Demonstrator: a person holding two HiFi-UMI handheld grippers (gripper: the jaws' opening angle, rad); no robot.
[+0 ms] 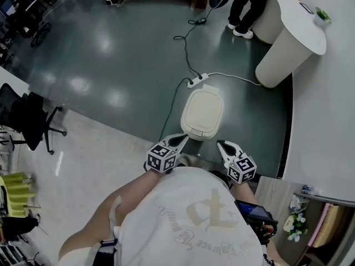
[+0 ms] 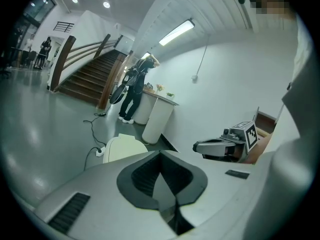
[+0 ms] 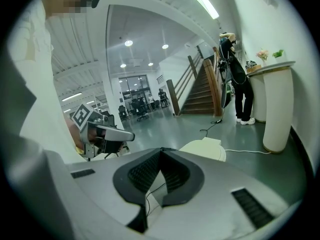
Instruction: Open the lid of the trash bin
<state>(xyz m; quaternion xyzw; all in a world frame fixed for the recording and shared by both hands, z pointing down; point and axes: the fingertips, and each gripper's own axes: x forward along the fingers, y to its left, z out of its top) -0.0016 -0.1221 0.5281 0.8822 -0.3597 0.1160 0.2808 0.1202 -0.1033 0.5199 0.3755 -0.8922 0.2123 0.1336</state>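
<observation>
The cream trash bin [image 1: 202, 113] stands on the dark floor just ahead of me, its lid down flat. My left gripper [image 1: 181, 140] hovers near the bin's near left corner and my right gripper [image 1: 221, 145] near its near right corner; neither touches it. Both have their jaws closed to a point with nothing held. In the left gripper view, the bin [image 2: 124, 147] shows beyond the shut left gripper [image 2: 160, 154], with the right gripper [image 2: 222, 145] off to the side. From the right gripper view, the bin [image 3: 205, 148] lies past the shut right gripper [image 3: 161, 151], and the left gripper [image 3: 107, 133] is at the left.
A white power strip [image 1: 198, 81] with trailing cables lies right behind the bin. A white round pedestal counter [image 1: 284, 50] stands at the back right, with a person [image 1: 245, 10] beside it. An office chair [image 1: 29, 117] is at the far left, and a wooden table [image 1: 275, 190] sits close on my right.
</observation>
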